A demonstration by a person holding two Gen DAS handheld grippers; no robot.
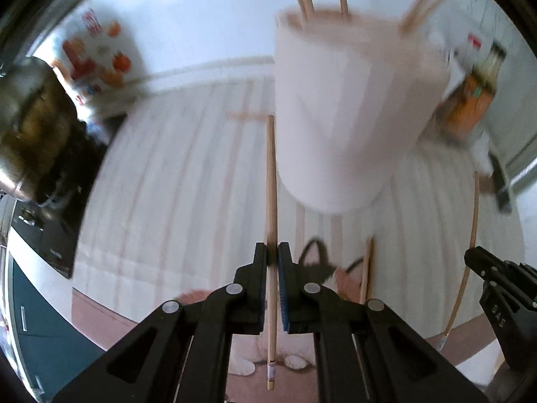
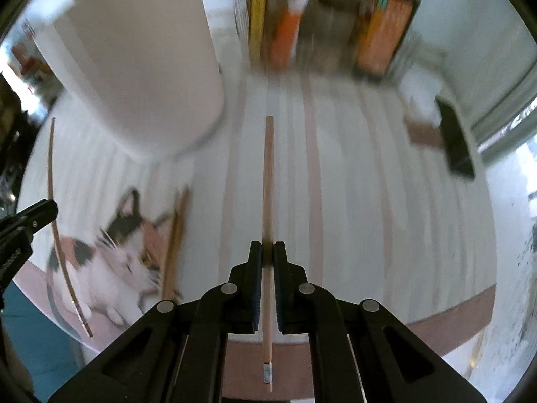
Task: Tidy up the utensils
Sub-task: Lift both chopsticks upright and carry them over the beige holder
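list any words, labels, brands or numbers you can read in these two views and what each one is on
"UAS", or something close to it: raised letters on the side of the right gripper, seen sideways in the left wrist view.
Red print on the white package: too blurred to read.
Print on the orange carton: too blurred to read.
Small band near the end of each held chopstick: too small to read.
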